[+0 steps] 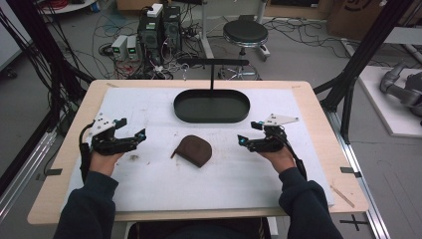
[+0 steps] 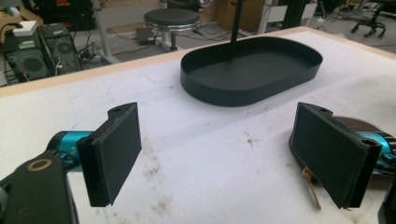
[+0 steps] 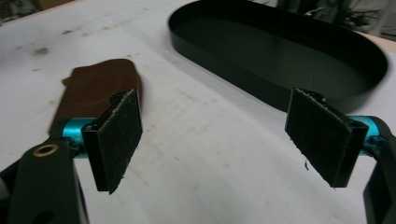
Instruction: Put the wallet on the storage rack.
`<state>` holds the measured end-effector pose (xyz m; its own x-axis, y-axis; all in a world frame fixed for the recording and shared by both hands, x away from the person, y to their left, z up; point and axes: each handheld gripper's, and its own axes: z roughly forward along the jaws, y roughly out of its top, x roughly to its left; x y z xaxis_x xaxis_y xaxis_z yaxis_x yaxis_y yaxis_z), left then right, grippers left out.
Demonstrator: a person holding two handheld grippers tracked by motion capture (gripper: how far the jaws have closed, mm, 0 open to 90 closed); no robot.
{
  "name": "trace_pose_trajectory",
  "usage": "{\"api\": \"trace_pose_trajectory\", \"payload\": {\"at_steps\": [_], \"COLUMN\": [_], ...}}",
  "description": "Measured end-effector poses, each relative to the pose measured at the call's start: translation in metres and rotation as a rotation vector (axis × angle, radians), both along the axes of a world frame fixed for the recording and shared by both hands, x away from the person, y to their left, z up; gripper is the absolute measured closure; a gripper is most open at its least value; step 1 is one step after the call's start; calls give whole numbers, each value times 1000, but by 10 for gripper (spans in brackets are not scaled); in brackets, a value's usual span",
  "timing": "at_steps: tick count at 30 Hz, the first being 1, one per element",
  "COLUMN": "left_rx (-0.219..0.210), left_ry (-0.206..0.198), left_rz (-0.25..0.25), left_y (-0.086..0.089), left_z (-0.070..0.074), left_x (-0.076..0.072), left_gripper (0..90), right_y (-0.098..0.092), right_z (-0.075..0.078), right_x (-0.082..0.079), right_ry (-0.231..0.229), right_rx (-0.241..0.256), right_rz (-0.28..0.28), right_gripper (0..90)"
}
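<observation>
While both hands rest on the white mat [image 1: 149,184] that covers the wooden table [image 1: 74,129], the left gripper [image 1: 133,137] sits at the left side of the mat and the right gripper [image 1: 247,140] at the right, their tips turned inward toward each other. Between them, near the middle of the mat, lies a brown leather pouch [image 1: 193,150], flat and touched by neither gripper. Beyond the pouch, toward the far edge of the mat, stands a black oval tray [image 1: 211,117] with a low wall and a thin upright post with a crossbar at its far side; its floor is bare. In the left gripper view the jaws stand wide apart with nothing between them, the tray ahead and an edge of the pouch behind the right-hand pad. In the right gripper view the jaws are likewise spread and empty, the pouch behind the left-hand pad [image 3: 119,140] and the tray ahead to the right. Brownish smudges mark the mat. A round stool [image 1: 245,32] and computer cases [image 1: 159,30] stand on the floor beyond the table
</observation>
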<state>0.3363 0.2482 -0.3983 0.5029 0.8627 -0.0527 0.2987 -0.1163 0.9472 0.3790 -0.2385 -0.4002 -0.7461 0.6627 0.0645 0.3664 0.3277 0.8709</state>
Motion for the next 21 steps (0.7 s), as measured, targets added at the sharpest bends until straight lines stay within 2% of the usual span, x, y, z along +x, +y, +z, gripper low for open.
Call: {"api": "trace_pose_trajectory", "payload": {"at_steps": [1,2,3,4,5,8,10,12,15,18,21], "left_rx": [3,3,8,19,28,32,32,29,23,22,16], "left_ry": [7,7,13,17,21,25,20,21,21,22,28], "left_rz": [6,6,9,8,3,4,4,7,12,9,19], "left_y": [1,1,1,1,1,2,4,5,6,7,10], "left_z": [-2,-2,-5,-6,-9,-10,-10,-10,-10,-10,-11], "left_x": [0,0,0,1,2,3,3,3,3,3,3], "left_gripper": [163,164,164,164,165,167,168,169,171,176,177], "right_y": [8,8,22,22,36,57,70,82,98,108,121], "right_z": [0,0,-2,-2,-7,-12,-13,-14,-19,-23,-32], "right_x": [1,1,4,4,8,13,15,18,23,24,25], "right_ry": [9,9,25,25,38,65,77,88,133,154,204], "right_rx": [-8,-8,-18,-18,-20,-37,-25,-19,-1,-5,-27], "right_rz": [16,16,43,43,75,112,137,142,154,166,185], "right_gripper": [192,192,192,192,192,192,192,192,192,192,192]}}
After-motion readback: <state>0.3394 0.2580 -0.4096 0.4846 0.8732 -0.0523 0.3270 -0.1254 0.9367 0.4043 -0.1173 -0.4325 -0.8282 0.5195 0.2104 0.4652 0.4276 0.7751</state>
